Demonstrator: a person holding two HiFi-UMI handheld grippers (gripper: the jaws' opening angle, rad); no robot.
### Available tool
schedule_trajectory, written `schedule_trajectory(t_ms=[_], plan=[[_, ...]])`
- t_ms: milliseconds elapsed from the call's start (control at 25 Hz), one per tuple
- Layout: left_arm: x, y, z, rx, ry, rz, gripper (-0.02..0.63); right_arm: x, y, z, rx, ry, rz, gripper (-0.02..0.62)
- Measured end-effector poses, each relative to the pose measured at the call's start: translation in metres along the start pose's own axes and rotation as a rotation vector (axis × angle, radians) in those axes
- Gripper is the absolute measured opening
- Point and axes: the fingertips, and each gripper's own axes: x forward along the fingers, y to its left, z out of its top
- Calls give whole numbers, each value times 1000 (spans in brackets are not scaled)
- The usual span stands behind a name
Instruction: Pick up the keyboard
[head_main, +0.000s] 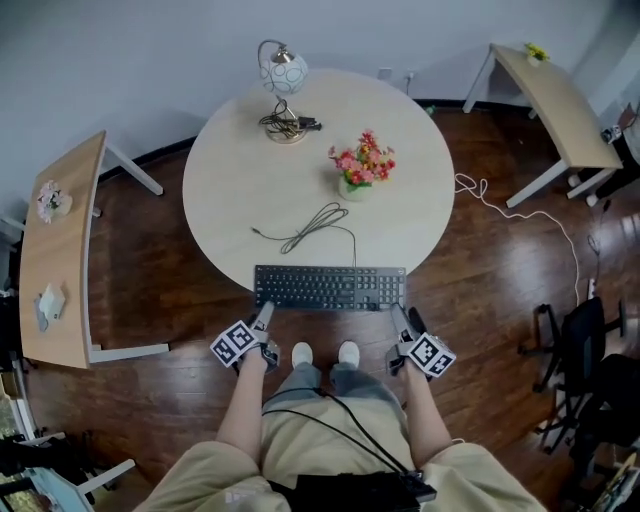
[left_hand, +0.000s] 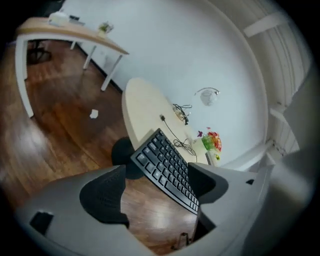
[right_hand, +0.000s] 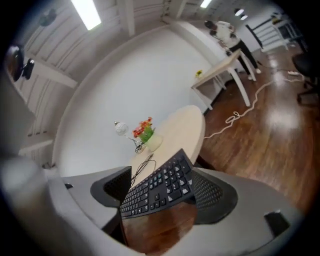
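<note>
A black keyboard lies along the near edge of the round pale table, and its front corners hang over the rim. My left gripper is just below the keyboard's left front corner. My right gripper is just below the right front corner. In the left gripper view the keyboard shows between the wide open jaws of the left gripper, with no pad pressing on it. In the right gripper view the keyboard's end sits between the spread pads of the right gripper, ungripped.
On the table stand a small lamp and a pot of flowers, and the keyboard's cable lies coiled. Wooden desks stand at the left and the back right. Black chairs are at the right. My feet are under the table's edge.
</note>
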Motion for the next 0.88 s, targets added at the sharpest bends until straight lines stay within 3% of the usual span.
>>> schedule_trajectory(t_ms=[120, 200, 320, 400, 560, 720, 840, 880], plan=[[10, 11, -10, -126, 7, -49, 370, -5, -36, -15, 145, -32, -48, 385], [18, 12, -15, -174, 20, -95, 370, 1, -54, -24, 209, -57, -40, 385], [29, 9, -24, -245, 37, -175, 370, 7, -67, -43, 407, -87, -42, 384], [37, 8, -27, -294, 44, -217, 370, 18, -66, -46, 475, -105, -3, 385], [52, 11, -38, -356, 72, -282, 368, 39, -60, -49, 536, -107, 80, 380], [61, 7, -34, -451, 34, -389, 340, 56, -44, -46, 503, -77, 161, 328], [65, 7, -20, -495, -18, -429, 286, 67, -28, -35, 523, -94, 226, 262], [67, 7, -18, -496, -24, -426, 230, 70, -25, -32, 540, -103, 234, 213]])
